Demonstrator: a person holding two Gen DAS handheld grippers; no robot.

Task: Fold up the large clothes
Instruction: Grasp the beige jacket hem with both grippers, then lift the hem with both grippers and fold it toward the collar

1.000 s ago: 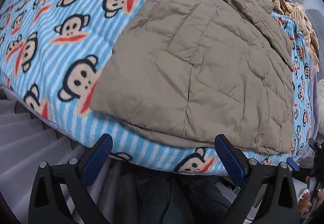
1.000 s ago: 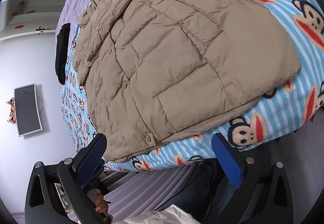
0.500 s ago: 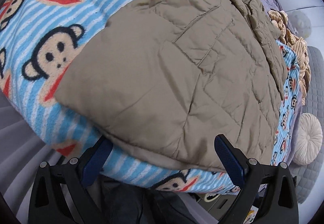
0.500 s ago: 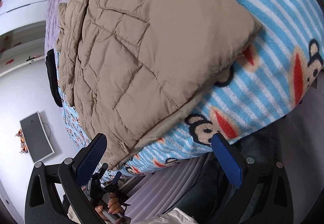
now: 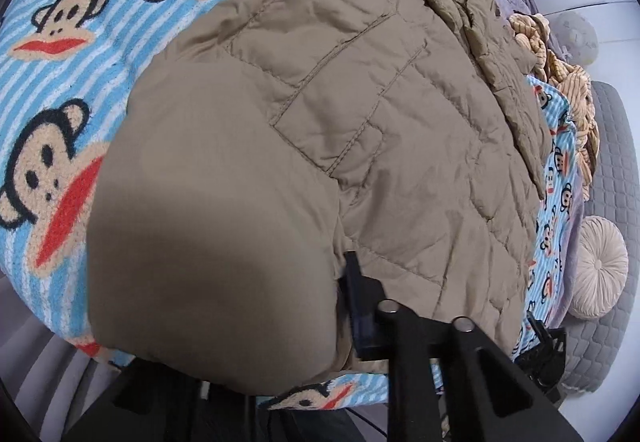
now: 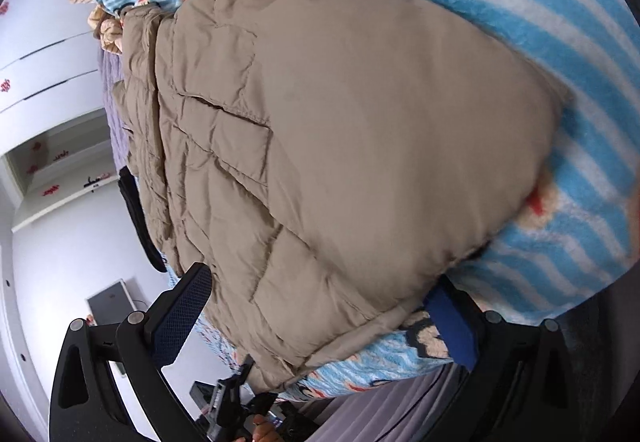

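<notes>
A tan quilted jacket [image 5: 360,122] lies flat on a blue striped monkey-print blanket [image 5: 80,62] that covers the bed. My left gripper [image 5: 338,278] is at the jacket's near hem and its jaws are closing on it. The cloth bulges up over the left finger and hides it, while the right finger [image 5: 358,294] presses against the fold. In the right wrist view the same jacket [image 6: 340,122] fills the frame on the blanket [image 6: 560,22]. My right gripper [image 6: 320,302] stands open, its blue pads wide apart on either side of the hem corner.
A beige ribbed knit garment [image 5: 560,74] lies past the jacket's collar. A round cream cushion [image 5: 596,266] rests on a grey quilted seat [image 5: 616,162]. Beyond the bed are a black item [image 6: 136,218], a wall screen [image 6: 112,302] and white shelves [image 6: 52,162].
Both grippers came down onto the jacket's near hem. The left jaws went from wide open to closed on the cloth, which now bunches over them. The right gripper rolled and stays open.
</notes>
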